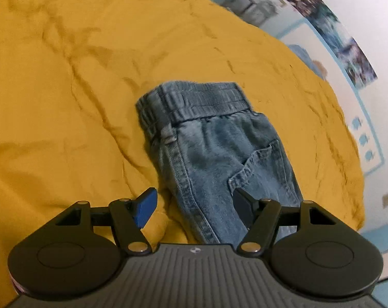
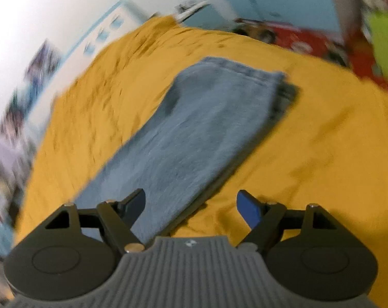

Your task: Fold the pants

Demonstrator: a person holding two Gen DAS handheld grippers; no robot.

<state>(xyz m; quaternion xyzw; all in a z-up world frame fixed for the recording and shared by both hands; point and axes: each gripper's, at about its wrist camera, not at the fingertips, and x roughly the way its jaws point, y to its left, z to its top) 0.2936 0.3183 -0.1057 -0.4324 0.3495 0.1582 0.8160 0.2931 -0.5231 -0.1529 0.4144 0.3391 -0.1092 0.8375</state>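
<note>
Jeans (image 1: 219, 154) doubled lengthwise on yellow sheet (image 1: 65, 102), left gripper (image 1: 194, 205) and right gripper (image 2: 191, 205) fingers released, empty.

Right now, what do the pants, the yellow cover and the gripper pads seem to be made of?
Pants: faded blue denim, matte; twill weave, stitched seams and a patch pocket show.
Cover: yellow woven cloth, probably cotton, matte and creased.
Pads: blue, smooth, likely rubber or plastic; not certain.
</note>
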